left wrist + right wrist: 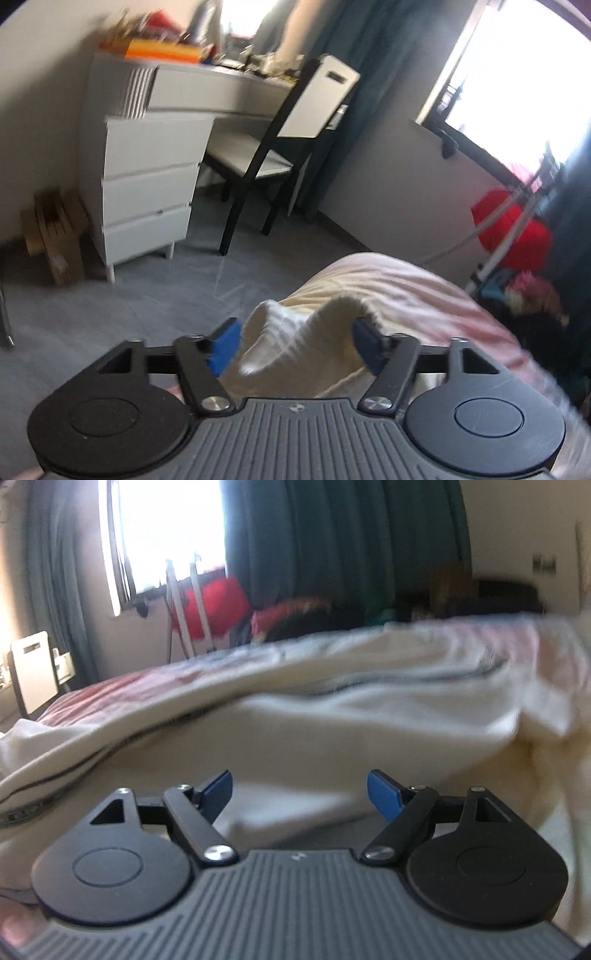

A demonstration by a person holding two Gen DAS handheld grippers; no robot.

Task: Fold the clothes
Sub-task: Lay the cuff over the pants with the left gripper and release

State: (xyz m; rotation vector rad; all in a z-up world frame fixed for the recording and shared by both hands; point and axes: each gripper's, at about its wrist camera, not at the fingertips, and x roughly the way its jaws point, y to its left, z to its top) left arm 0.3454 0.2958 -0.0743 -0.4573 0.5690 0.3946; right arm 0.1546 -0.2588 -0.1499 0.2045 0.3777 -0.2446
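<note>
A cream garment (280,332) lies bunched at the corner of a bed with a pink sheet (424,291). Its ribbed end arches up between the blue pads of my left gripper (295,328). That gripper's jaws stand wide apart, and the cloth brushes the right pad without being pinched. In the right wrist view the same cream garment (332,720) spreads broadly over the bed (147,683), with a dark zip line running along a fold. My right gripper (299,779) hovers low over the cloth, open, with nothing between its fingers.
Beyond the bed corner is grey floor, then a white drawer unit (147,184) under a cluttered desk, a black and white chair (288,122) and a cardboard box (55,236). A red bag (513,229) and a drying rack (188,602) stand by the window and teal curtains.
</note>
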